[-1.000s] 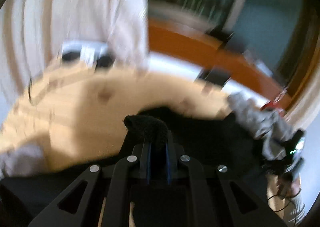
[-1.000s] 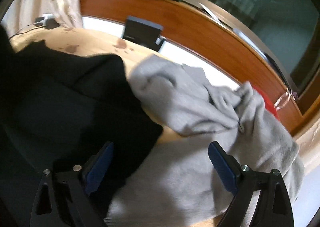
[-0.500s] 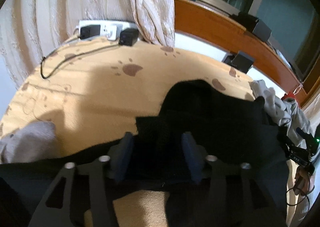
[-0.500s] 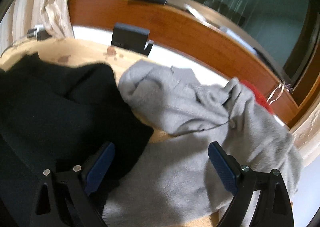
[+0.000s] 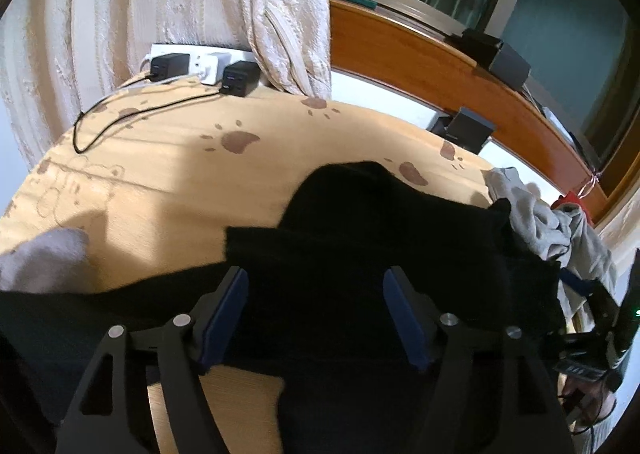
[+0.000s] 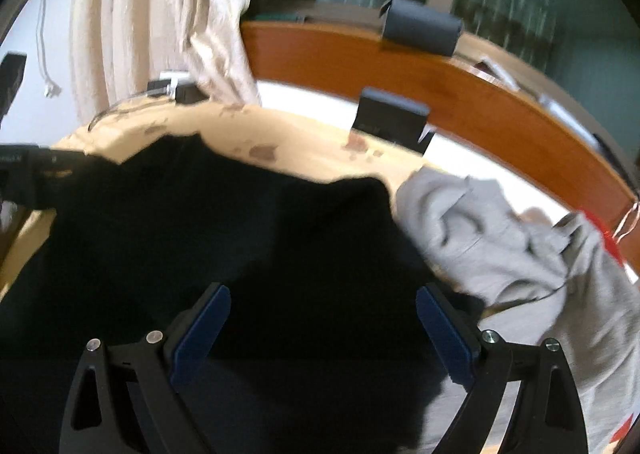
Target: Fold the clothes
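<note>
A black knitted garment lies spread on the tan paw-print cloth of the table. My left gripper hangs open just above its folded part, blue pads wide apart and nothing between them. In the right wrist view the same black garment fills the lower left, and my right gripper stands open over it, also holding nothing. A crumpled grey garment lies to the right of the black one, seen too as the grey garment in the left wrist view.
A white power strip with black chargers and a cable sits at the table's far edge by a cream curtain. A wooden sill with dark boxes runs behind. Another grey cloth lies at left. Something red peeks beyond the grey garment.
My left gripper was shut on a fold of the black garment, then opened and let it drop onto the table. The right gripper stayed open and swung left over the black garment.
</note>
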`<state>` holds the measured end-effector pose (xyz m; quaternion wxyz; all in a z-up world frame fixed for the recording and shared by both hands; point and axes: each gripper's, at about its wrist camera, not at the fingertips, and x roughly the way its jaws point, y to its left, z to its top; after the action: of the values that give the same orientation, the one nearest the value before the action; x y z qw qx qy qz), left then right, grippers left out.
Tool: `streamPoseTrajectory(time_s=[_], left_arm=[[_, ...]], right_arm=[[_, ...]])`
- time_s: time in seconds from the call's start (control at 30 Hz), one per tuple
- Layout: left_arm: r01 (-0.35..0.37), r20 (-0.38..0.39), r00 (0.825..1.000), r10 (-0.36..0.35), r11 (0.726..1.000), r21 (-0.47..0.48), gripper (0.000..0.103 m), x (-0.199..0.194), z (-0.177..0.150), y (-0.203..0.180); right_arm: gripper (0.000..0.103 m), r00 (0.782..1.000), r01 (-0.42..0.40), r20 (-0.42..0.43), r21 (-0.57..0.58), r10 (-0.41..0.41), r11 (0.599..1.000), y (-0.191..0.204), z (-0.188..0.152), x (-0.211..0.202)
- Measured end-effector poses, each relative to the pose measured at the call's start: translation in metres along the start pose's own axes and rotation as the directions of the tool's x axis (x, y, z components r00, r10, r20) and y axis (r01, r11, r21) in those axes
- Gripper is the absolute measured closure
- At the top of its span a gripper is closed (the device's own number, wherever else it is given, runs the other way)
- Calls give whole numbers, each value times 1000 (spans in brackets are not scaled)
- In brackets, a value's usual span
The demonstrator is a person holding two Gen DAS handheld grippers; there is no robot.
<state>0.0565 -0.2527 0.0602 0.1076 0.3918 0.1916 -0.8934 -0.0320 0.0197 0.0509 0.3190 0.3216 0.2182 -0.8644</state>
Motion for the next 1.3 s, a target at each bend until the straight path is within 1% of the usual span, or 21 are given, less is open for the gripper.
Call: streamPoseTrajectory(time_s=[0.13,0.2,0.23,0.3,0.33,0.4,0.47,0.53,0.6,0.7,0.77,0.97,1.1,1.17,1.27,1.3], left_arm=[[-2,-31,1000,3,999,43,24,13,-9,-15],[-8,-44,999,10,999,50,24,19,-12,-18],[-9,-51,999,12,999,50,23,22,-14,-19],[-12,-59,998,15,999,51,22,27,-17,-19],[-17,-63,998,21,998,62,22,30,-20,-21],[-32,-52,998,37,995,95,21,32,-23,-24],[-44,-47,998,50,991,129,20,34,-25,-27],[-42,-46,998,49,989,144,20,35,-26,-25],[-28,-52,998,35,991,130,20,33,-25,-21],[-20,-46,999,24,997,76,20,25,-24,-13],[-17,-40,999,20,997,72,20,20,-24,-13],[16,-30,999,-13,995,100,20,13,-29,-33],[31,-56,998,-24,992,120,19,26,-34,-52],[19,-57,998,-11,991,136,19,30,-36,-58],[-1,-57,998,11,987,162,9,37,-40,-66],[-8,-57,998,18,985,170,3,39,-42,-69]], right_arm=[[8,996,-40,-79,14,41,999,-4,-13,18],[8,992,-72,-95,66,78,995,-17,-18,21],[8,992,-63,-104,76,71,995,-24,-22,23],[7,991,-80,-106,68,87,994,-31,-26,26],[7,990,-92,-105,66,99,994,-33,-28,25],[7,989,-95,-106,44,99,994,-35,-31,23],[6,989,-99,-108,48,103,994,-39,-32,24],[5,989,-98,-110,52,103,994,-40,-33,25],[5,989,-96,-111,50,101,994,-42,-33,27],[5,989,-96,-111,52,102,994,-42,-32,27],[1,989,-93,-115,54,98,994,-42,-32,28],[1,989,-87,-115,49,92,995,-41,-32,29],[1,989,-87,-114,48,92,995,-41,-32,29],[1,989,-89,-113,49,94,995,-41,-32,29],[1,989,-92,-112,51,97,994,-41,-32,29],[1,989,-92,-112,51,98,994,-41,-32,29]])
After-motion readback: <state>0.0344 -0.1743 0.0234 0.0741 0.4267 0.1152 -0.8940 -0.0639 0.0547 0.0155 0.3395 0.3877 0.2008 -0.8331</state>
